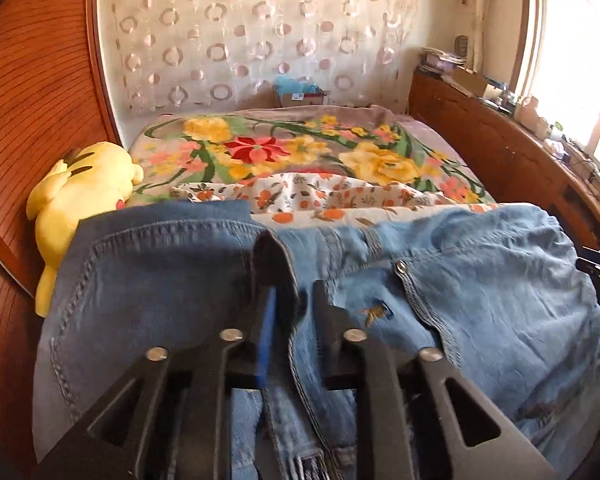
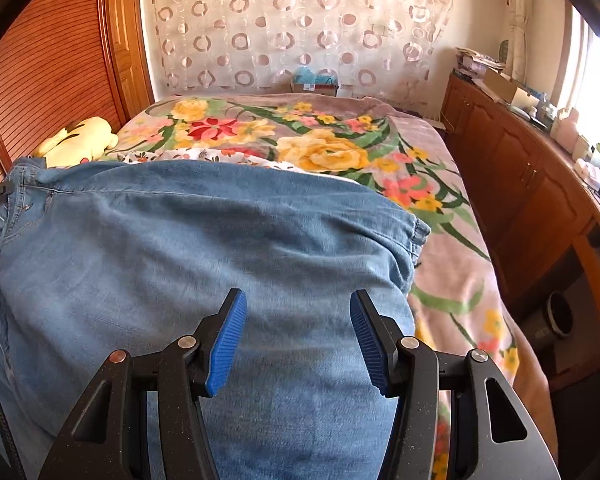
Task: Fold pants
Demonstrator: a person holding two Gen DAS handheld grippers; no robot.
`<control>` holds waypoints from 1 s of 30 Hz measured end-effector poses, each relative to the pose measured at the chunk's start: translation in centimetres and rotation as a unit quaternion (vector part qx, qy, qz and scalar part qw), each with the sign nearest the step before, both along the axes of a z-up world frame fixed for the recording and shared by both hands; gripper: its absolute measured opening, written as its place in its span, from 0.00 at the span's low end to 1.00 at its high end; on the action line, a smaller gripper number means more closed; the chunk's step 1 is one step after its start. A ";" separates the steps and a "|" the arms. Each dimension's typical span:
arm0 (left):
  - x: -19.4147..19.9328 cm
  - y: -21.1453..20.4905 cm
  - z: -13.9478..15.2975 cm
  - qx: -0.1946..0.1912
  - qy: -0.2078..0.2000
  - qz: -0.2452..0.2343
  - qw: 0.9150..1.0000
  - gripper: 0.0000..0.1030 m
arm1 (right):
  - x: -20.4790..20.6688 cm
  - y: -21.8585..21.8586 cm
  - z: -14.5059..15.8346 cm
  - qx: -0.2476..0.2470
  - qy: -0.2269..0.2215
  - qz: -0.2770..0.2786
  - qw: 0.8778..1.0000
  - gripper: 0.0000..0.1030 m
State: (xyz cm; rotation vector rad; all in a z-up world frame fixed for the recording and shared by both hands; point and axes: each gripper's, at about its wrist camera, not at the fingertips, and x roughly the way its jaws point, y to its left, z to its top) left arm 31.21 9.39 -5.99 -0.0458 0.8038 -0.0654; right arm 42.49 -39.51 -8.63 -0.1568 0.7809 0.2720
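Light blue denim pants (image 1: 480,300) lie spread across the near end of the bed, waistband and button toward the flowered blanket. My left gripper (image 1: 292,284) is shut on a raised fold of the waistband (image 1: 274,248) beside the fly; the cloth stands up between its fingers and hides the tips, with one blue pad (image 1: 266,332) showing. In the right wrist view the pants (image 2: 180,248) fill the foreground. My right gripper (image 2: 298,304) hovers open over the smooth denim, with nothing between its blue pads (image 2: 228,344).
The bed carries a flowered blanket (image 2: 320,140) and a patterned white sheet (image 1: 320,196). A yellow plush toy (image 1: 80,196) lies at the left by the wooden headboard (image 1: 32,80). A wooden cabinet (image 2: 520,184) with clutter runs along the right under the window.
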 end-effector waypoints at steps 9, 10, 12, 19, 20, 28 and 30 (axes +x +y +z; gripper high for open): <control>-6.1 -1.8 0.8 0.001 -0.014 -0.041 0.999 0.47 | -5.1 -1.1 1.9 0.031 -0.025 -0.015 0.999 0.54; -7.4 -2.1 0.8 0.003 -0.016 -0.044 0.999 0.48 | -6.3 -1.2 2.0 0.036 -0.029 -0.016 0.999 0.54; -9.6 -2.5 0.6 0.006 -0.015 -0.050 0.999 0.48 | -8.9 -1.5 1.8 0.043 -0.030 -0.018 0.998 0.54; -17.0 -3.2 -0.6 0.009 0.002 -0.070 0.998 0.48 | -17.5 -3.1 0.5 0.039 -0.030 -0.026 0.998 0.54; -18.1 -3.2 -0.9 0.009 0.003 -0.070 0.997 0.48 | -18.7 -3.4 0.3 0.038 -0.030 -0.027 0.998 0.54; -26.2 -3.2 -2.1 0.004 0.010 -0.062 0.998 0.48 | -26.7 -4.8 -0.1 0.026 -0.025 -0.033 0.999 0.57; -28.2 -3.1 -2.4 -0.001 0.011 -0.062 0.998 0.48 | -27.8 -4.9 0.0 0.032 -0.021 -0.030 0.999 0.57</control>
